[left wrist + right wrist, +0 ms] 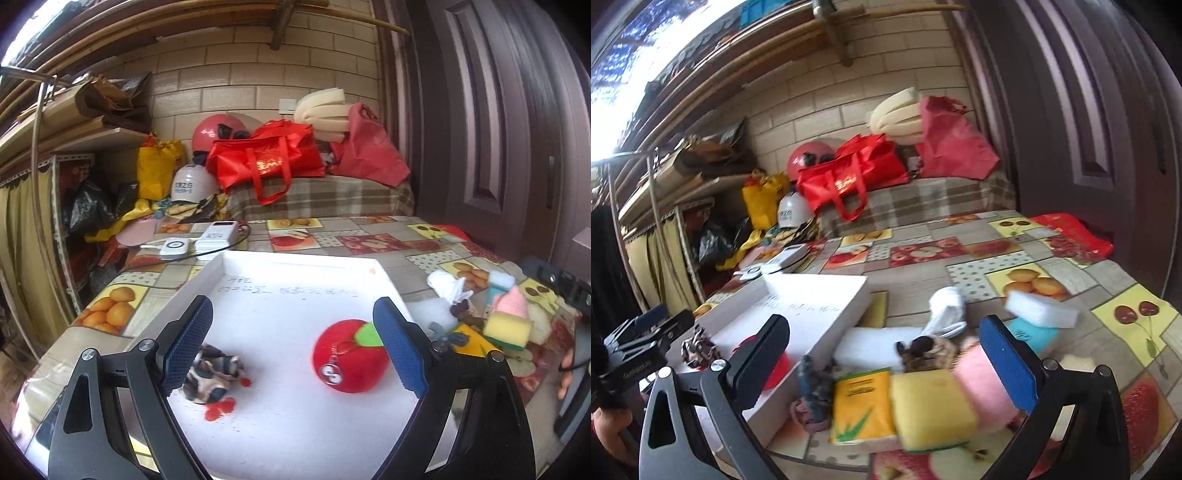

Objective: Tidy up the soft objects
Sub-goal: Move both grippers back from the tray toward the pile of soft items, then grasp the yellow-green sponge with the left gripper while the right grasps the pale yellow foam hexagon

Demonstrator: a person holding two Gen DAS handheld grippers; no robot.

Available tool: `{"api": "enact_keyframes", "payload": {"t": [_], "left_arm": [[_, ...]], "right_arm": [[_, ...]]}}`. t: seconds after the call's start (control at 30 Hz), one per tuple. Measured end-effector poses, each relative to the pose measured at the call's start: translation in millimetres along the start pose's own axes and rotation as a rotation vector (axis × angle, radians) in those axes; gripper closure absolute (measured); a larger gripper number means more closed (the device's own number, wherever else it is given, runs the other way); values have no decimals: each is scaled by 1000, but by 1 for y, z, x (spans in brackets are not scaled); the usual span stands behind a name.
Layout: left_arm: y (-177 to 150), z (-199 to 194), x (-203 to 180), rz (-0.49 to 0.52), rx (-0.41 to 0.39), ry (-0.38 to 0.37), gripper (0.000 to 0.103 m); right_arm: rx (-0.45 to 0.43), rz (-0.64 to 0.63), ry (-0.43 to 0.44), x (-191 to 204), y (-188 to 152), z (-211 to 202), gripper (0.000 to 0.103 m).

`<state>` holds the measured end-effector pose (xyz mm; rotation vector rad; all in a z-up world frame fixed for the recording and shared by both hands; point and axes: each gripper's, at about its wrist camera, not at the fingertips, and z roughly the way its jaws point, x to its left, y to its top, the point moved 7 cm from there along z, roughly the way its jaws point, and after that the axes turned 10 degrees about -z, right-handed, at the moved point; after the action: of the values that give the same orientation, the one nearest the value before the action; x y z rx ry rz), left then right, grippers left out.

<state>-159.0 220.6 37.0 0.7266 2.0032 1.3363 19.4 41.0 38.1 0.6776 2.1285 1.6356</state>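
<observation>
Both views, ordered near to far, with the white tray (295,266) as landmark. Nearest in the left wrist view, the left gripper (293,347) hangs over the tray with its jaws spread wide and nothing between them. Just inside its left pad lies a patterned fabric piece (212,376) on the tray floor; just inside its right pad sits a red plush apple (349,356), also in the tray and apart from the fabric piece. Both appear already sorted.

Nearest in the right wrist view, the right gripper (884,360) hovers beside the tray, jaws likewise apart and holding nothing. Directly ahead, outside the tray's near wall, the unsorted pile lies closely packed: a yellow sponge (931,406) touching a pink plush piece (982,391) on one side and a yellow tissue packet (860,406) on the other. Farther out lie a brown furry toy (929,352), a white foam block (1041,312) and a white sock (945,306).

Risk, as judged: the crowding may cause the wide jaws to close on two neighbours at once, or the compressible sponge may squeeze out sideways. The right view is blurred, so alignment may be poor. A low approach could also knock the tray wall.
</observation>
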Motion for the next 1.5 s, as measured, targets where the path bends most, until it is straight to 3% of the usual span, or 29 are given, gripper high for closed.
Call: {"api": "enact_keyframes", "payload": {"t": [0.17, 0.3, 0.5, 0.63, 0.73, 0.87, 1.1, 1.27, 1.3, 1.33, 1.43, 1.5], "left_arm": [[-14, -2, -57, 101, 58, -151, 14], [-31, 4, -99, 181, 148, -229, 14], [-61, 8, -161, 378, 236, -316, 14], [-79, 21, -191, 520, 275, -299, 14], [-77, 35, -197, 484, 296, -286, 14], [-70, 38, -203, 405, 300, -347, 14], [-79, 54, -233, 473, 339, -367, 14], [-84, 78, -234, 398, 456, -371, 15], [-84, 81, -232, 382, 473, -371, 25], [-84, 83, -230, 365, 483, -378, 43], [-80, 81, -226, 325, 464, -389, 47], [-72, 72, -222, 298, 410, -401, 47]], "right_arm": [[13, 103, -164, -80, -3, -12, 0], [72, 214, -224, -128, -14, -14, 0], [124, 325, -187, -143, -28, -11, 0], [140, 335, -157, -143, -31, -10, 0], [138, 354, -137, -149, -33, -10, 0], [150, 406, -108, -156, -39, -7, 0], [174, 485, -65, -165, -49, -3, 0], [170, 489, -53, -164, -49, -4, 0], [173, 494, -50, -164, -49, -3, 0], [176, 500, -48, -165, -50, -2, 0], [182, 506, -38, -164, -51, -2, 0], [190, 503, -22, -162, -52, -1, 0]]}}
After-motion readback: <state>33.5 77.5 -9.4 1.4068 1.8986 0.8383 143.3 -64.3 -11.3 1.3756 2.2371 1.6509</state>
